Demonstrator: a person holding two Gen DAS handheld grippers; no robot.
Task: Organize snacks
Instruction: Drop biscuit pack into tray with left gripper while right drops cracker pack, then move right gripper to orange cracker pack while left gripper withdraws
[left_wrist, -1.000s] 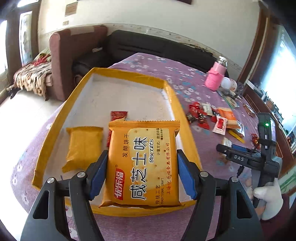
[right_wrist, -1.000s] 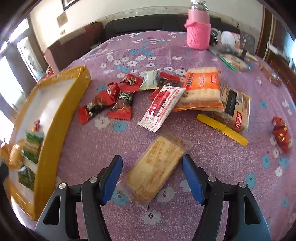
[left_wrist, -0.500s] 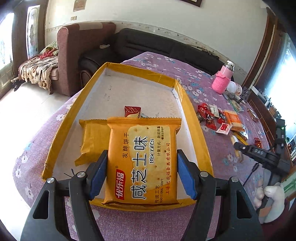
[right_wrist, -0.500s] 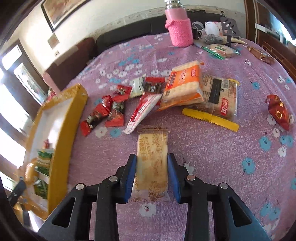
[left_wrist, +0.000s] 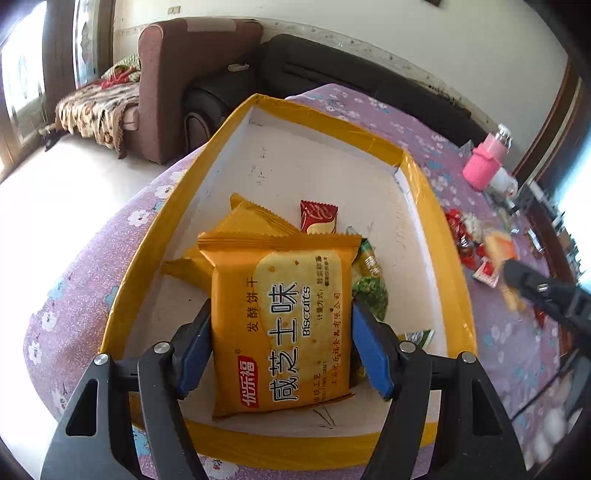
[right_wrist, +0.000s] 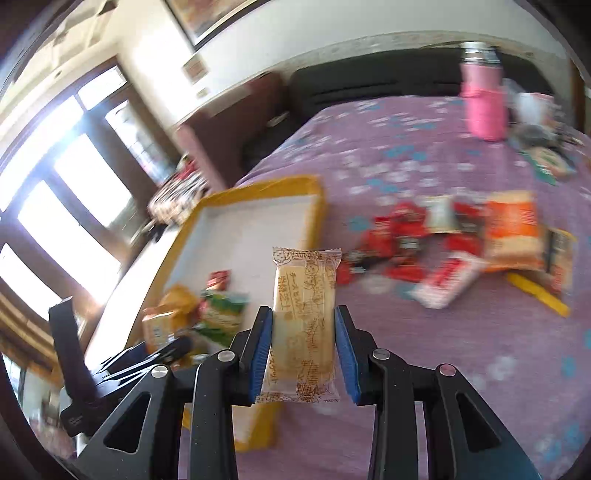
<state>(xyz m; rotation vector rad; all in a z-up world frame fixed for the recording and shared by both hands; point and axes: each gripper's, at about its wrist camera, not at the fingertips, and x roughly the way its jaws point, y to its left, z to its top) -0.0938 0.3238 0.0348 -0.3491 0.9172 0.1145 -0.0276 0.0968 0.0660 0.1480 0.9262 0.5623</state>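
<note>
My left gripper (left_wrist: 282, 350) is shut on an orange biscuit pack (left_wrist: 284, 321) and holds it low over the near end of the yellow-rimmed box (left_wrist: 432, 206). In the box lie another orange pack (left_wrist: 247, 221), a red candy (left_wrist: 317, 218) and a green packet (left_wrist: 369, 284). My right gripper (right_wrist: 303, 349) is shut on a clear pale cracker pack (right_wrist: 303, 314), lifted above the purple cloth beside the box (right_wrist: 258, 236). The left gripper (right_wrist: 122, 365) shows at the lower left of the right wrist view.
A heap of loose snacks (right_wrist: 443, 240) lies on the purple flowered tablecloth (right_wrist: 406, 147) right of the box. A pink bottle (right_wrist: 484, 107) stands at the back. A brown armchair (left_wrist: 184, 85) and black sofa (left_wrist: 332, 74) stand beyond the table.
My right gripper has lifted the cracker pack off the cloth and swung left toward the box. My left gripper has carried the orange pack further in over the box and lower.
</note>
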